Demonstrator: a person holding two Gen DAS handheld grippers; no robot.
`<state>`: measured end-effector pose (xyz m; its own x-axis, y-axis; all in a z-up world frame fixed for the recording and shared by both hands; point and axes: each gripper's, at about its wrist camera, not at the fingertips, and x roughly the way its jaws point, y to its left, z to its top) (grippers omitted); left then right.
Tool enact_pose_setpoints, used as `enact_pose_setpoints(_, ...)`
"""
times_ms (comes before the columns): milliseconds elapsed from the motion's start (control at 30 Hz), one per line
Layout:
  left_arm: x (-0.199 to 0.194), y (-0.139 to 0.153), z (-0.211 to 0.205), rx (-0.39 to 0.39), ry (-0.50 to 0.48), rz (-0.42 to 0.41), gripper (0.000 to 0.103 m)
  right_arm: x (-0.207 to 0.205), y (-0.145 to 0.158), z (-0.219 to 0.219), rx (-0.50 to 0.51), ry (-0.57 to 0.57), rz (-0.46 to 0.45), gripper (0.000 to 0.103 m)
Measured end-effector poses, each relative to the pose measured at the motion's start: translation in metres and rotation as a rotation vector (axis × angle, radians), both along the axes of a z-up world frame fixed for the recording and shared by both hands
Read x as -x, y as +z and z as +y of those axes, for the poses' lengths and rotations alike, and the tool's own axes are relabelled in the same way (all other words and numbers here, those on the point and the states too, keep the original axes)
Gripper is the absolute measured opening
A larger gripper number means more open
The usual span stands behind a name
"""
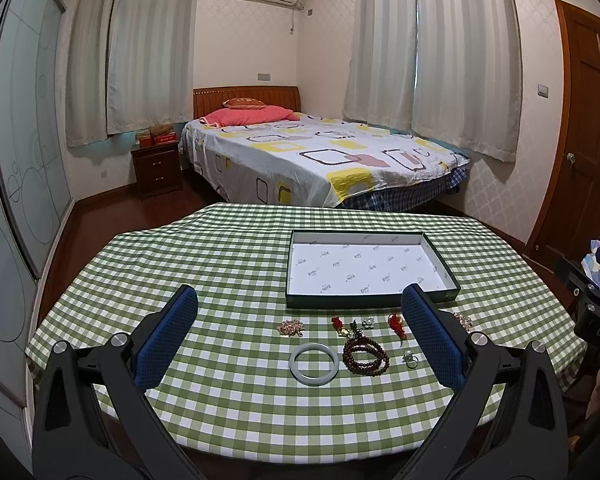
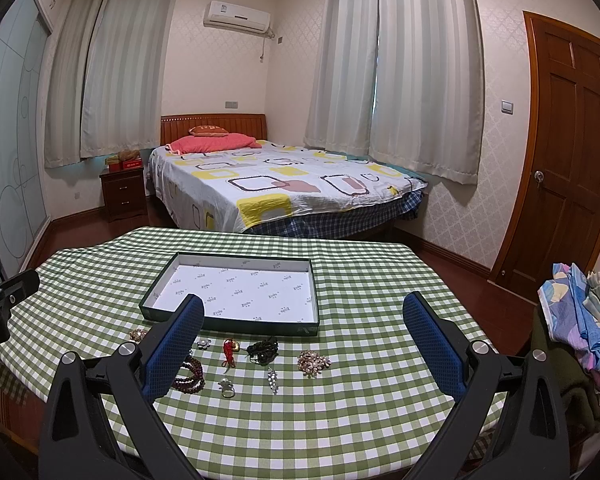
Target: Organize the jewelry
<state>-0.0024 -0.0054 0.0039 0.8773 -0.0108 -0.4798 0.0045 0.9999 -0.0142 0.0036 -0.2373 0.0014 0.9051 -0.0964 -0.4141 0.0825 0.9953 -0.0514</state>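
Note:
Several pieces of jewelry lie in front of a shallow dark-rimmed box with white lining (image 1: 370,301) (image 2: 228,325) on the green checked tablecloth. A pale jade bangle (image 1: 314,362), a brown bead bracelet (image 1: 366,354) (image 2: 190,372), a gold brooch (image 1: 290,327), red charms (image 1: 397,322) (image 2: 230,350), a ring (image 1: 410,358) (image 2: 227,387), a black cord piece (image 2: 263,349) and a crystal brooch (image 2: 313,361) are spread out. My left gripper (image 1: 300,316) hangs open above them, holding nothing. My right gripper (image 2: 303,318) is open too, with nothing in it.
The table's front edge (image 2: 300,446) curves close to me. A bed (image 1: 312,156) stands behind the table, a nightstand (image 1: 157,172) to its left, a wooden door (image 2: 568,160) at right. Folded cloth (image 2: 580,316) lies piled at the right side.

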Motion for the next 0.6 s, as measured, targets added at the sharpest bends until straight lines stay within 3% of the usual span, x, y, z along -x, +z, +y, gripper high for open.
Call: enact_pose_setpoints(600,-0.0002,0.0005,0.0013,0.005,0.000,0.000,0.099,0.0006,-0.0003,0.0010,0.000,0.003,0.001,0.097)
